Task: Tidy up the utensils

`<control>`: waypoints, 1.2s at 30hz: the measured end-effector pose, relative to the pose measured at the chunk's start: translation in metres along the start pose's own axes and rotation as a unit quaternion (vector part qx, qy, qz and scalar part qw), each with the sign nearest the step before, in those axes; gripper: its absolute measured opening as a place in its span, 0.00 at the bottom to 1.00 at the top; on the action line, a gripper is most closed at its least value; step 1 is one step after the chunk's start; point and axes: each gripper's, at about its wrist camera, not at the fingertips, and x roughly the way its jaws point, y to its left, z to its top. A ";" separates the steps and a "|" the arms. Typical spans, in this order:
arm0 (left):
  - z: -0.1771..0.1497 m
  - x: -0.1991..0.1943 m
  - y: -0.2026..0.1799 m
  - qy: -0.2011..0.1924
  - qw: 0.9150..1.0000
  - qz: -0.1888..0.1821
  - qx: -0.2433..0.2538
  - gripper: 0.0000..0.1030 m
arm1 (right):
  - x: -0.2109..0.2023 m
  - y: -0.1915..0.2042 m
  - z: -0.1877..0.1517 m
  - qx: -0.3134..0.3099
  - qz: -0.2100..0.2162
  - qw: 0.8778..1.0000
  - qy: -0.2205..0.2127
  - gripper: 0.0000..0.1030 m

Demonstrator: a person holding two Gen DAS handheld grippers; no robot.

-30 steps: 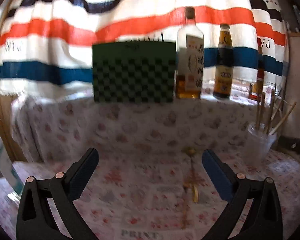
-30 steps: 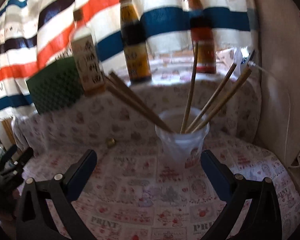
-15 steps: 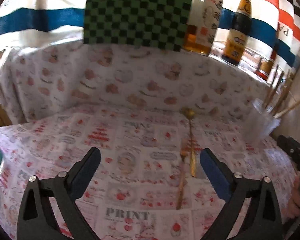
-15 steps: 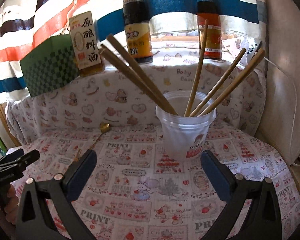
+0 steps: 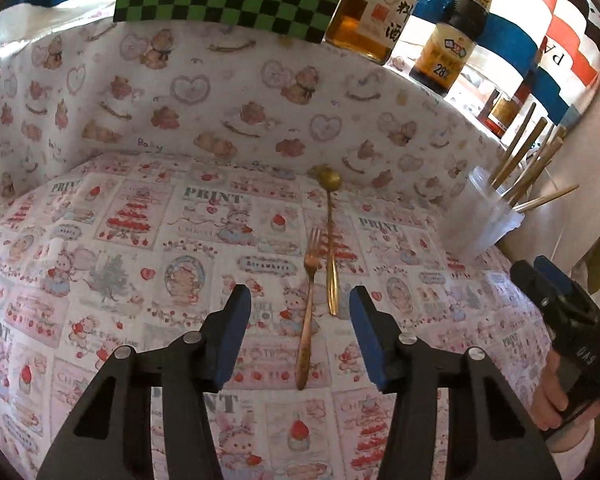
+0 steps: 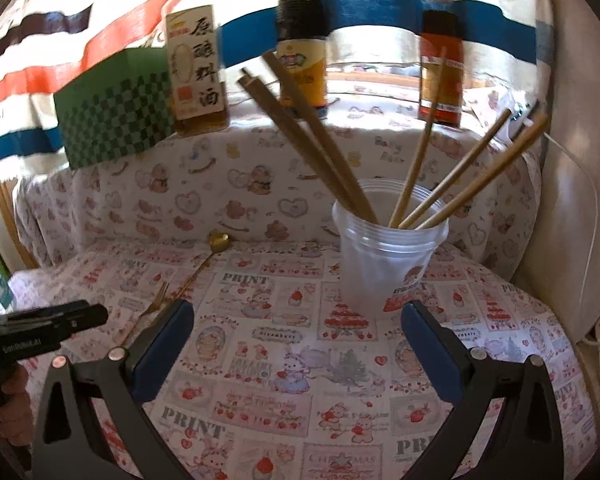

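Observation:
A copper-coloured fork (image 5: 309,304) and a gold spoon (image 5: 331,248) lie side by side on the printed tablecloth. My left gripper (image 5: 299,304) hovers over them with its jaws closing. The fork's handle lies between the blue pads (image 5: 232,332), which stand apart from it. My right gripper (image 6: 296,312) is open and empty, just in front of a clear plastic cup (image 6: 384,264) holding several wooden chopsticks (image 6: 320,140). In the right wrist view the spoon (image 6: 219,240), the fork (image 6: 156,308) and the left gripper (image 6: 48,328) sit at the left. The cup (image 5: 484,220) and the right gripper (image 5: 556,304) show at the left view's right edge.
A cloth-covered ledge behind the table carries a green checkered box (image 6: 116,116), a cooking-wine bottle (image 6: 196,68), a dark sauce bottle (image 6: 302,40) and a red-labelled bottle (image 6: 440,68). A striped cloth hangs behind them. A pale wall panel (image 6: 572,200) closes off the right side.
My left gripper tipped downward and came in over the fork, and its jaws narrowed around the handle. My right gripper tilted down slightly toward the cup and stayed open.

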 end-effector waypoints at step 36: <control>-0.007 0.035 -0.010 0.028 0.994 0.089 0.048 0.03 | 0.014 0.000 -0.004 0.002 0.001 0.999 0.044 1.00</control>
